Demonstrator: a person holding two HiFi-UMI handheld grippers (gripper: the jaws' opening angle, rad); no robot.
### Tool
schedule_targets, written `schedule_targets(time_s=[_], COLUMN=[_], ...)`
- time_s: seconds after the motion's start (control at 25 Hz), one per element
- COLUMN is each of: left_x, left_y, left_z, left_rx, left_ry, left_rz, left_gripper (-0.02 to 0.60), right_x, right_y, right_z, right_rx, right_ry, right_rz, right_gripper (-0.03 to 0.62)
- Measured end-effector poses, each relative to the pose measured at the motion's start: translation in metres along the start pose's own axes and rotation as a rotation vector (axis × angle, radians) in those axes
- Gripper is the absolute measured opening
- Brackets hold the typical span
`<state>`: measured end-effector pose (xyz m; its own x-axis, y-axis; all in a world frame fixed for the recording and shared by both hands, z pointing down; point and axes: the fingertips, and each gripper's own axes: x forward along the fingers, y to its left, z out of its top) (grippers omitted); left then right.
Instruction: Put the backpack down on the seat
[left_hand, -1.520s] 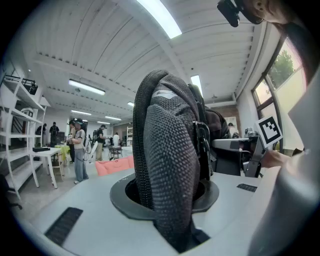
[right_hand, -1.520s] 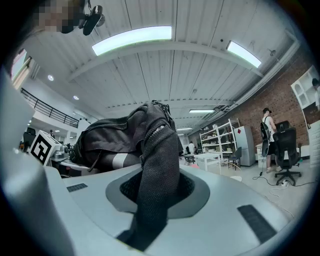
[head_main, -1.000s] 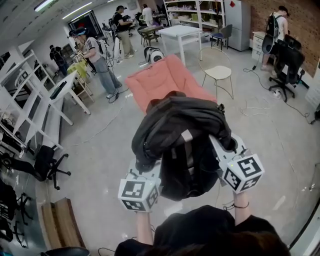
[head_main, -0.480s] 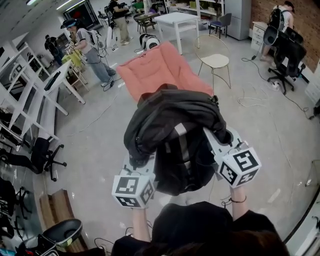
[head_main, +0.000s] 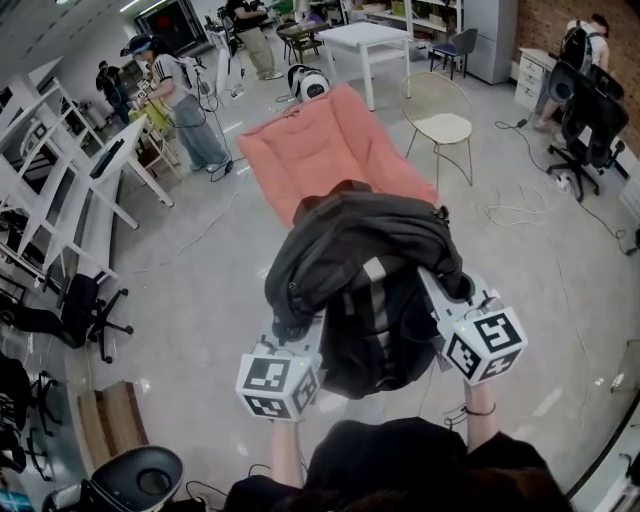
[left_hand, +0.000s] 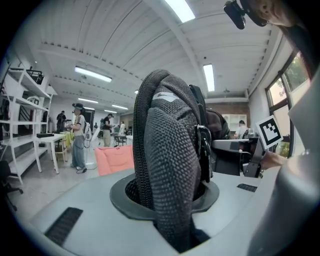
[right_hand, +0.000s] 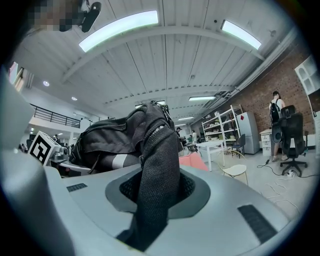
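Note:
A black backpack (head_main: 365, 260) with a grey reflective stripe hangs in the air, just in front of the salmon-pink padded seat (head_main: 320, 150) on the floor. My left gripper (head_main: 300, 325) is shut on one mesh shoulder strap (left_hand: 172, 165), which fills the gap between its jaws. My right gripper (head_main: 445, 290) is shut on the other strap (right_hand: 157, 175), on the bag's right side. In the head view the bag's top overlaps the seat's near edge, and its lower part hangs between the two marker cubes.
A cream wire chair (head_main: 445, 125) stands right of the seat, with a white table (head_main: 365, 40) behind. White racks (head_main: 70, 180) line the left. A person (head_main: 185, 90) stands at back left. Cables (head_main: 515, 215) lie on the floor at right; a black bin (head_main: 140, 485) is near left.
Both grippers keep the same hold on the straps. The bag has stayed in front of the seat while the view swayed a little. The black bin has come into view at lower left.

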<state>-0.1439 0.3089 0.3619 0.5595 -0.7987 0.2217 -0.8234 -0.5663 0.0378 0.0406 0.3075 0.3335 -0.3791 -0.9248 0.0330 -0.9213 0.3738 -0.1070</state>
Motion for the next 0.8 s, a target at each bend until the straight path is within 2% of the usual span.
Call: schedule_targets(time_s=[0.24,0.48,0.8], left_x=[0.058,0.119,0.185], left_y=[0.034,0.066,0.099], left_z=[0.006,0.017,0.031], left_rx=[-0.026,-0.024,-0.021], left_ry=[0.023,0.047,0.05], left_rz=[-0.007,-0.025,-0.029], left_gripper=[0.123,0.12,0.118], right_x=[0.064,0.125,0.191], right_y=[-0.03,-0.066,-0.103], right_z=[-0.002,-0.003,0.005], right_rx=[0.004,0.043,0.027], right_ry=[0.018,0.026,0.021], right_rz=[0.006,-0.017,-0.017], right_gripper=[0.087,0.087,0.087])
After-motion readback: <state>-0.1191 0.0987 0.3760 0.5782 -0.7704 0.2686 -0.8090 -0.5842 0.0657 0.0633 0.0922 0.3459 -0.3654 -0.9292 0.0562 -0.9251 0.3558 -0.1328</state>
